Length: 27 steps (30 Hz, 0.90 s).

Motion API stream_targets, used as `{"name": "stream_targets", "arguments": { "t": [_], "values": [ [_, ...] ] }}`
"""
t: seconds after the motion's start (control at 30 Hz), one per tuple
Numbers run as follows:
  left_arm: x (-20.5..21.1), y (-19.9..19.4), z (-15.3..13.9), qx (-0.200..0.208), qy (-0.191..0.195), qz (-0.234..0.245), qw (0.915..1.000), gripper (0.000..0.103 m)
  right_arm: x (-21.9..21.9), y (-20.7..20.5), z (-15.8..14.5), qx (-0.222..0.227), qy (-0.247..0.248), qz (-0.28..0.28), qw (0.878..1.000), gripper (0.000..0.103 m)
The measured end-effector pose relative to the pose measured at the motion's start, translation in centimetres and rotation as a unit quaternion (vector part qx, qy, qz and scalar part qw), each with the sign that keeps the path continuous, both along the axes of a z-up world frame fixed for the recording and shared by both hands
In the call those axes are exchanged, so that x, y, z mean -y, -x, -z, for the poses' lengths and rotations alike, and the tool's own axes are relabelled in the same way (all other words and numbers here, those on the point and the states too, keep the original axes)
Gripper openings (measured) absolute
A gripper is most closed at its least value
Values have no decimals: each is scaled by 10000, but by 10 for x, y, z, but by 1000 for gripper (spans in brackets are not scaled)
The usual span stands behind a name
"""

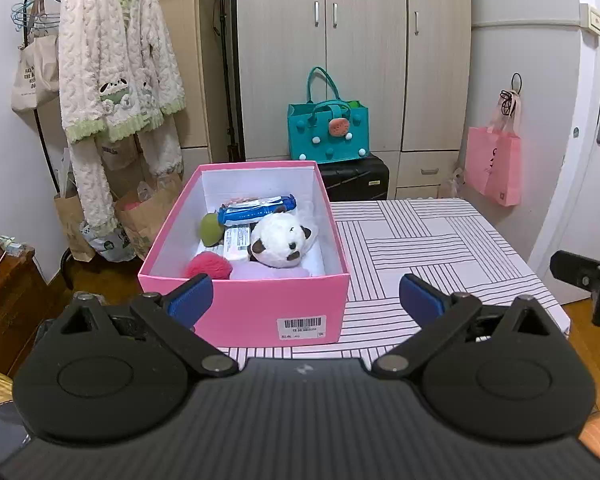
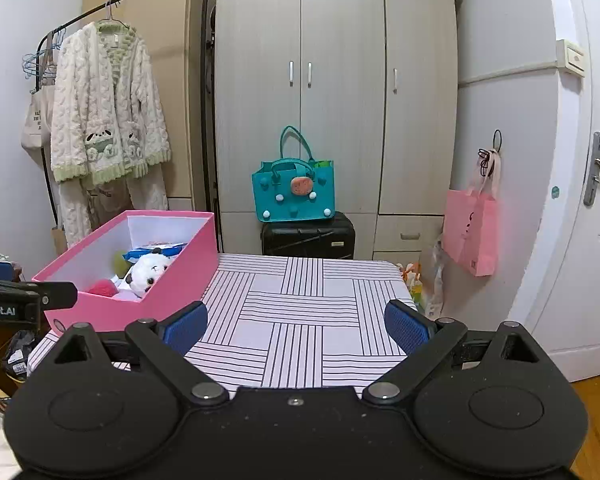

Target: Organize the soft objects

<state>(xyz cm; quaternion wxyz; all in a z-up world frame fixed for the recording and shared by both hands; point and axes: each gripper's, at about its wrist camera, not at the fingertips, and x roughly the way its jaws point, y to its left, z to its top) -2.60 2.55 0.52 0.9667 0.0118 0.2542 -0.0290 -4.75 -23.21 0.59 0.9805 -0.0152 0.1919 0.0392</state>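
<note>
A pink box (image 1: 244, 308) is sitting open on the left part of the striped table (image 1: 440, 248), its left side lying along the table's left edge and its near wall close to the front edge. Inside, a panda plush (image 1: 278, 242) is resting against the right wall, with a red pom-pom (image 1: 208, 266) and a green ball (image 1: 211, 229) to its left and a blue packet (image 1: 256, 210) lying behind it. To the box's right the tabletop is lying bare out to its far and right edges. The left gripper (image 1: 306, 300) is hovering just before the box's near wall, jaws spread wide and holding nothing. The right gripper (image 2: 296, 326) is hanging over the bare cloth, well apart from the box, its jaws likewise gaping and empty.
</note>
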Motion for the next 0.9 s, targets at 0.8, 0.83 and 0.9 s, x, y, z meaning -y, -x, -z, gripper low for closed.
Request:
{"name": "stream_targets", "arguments": {
  "t": [0.8,0.83,0.9],
  "values": [
    [-4,5,4,2,-80,-110,9999,103,-12,10,5,136,161,241,9995,97],
    [-4,4,4,-23,-56,-98,9999,103,-11,8,5,118,152,256,9995,97],
    [-5,2,6,-49,-46,-100,9999,103,-11,6,5,114,123,316,9994,97]
  ]
}}
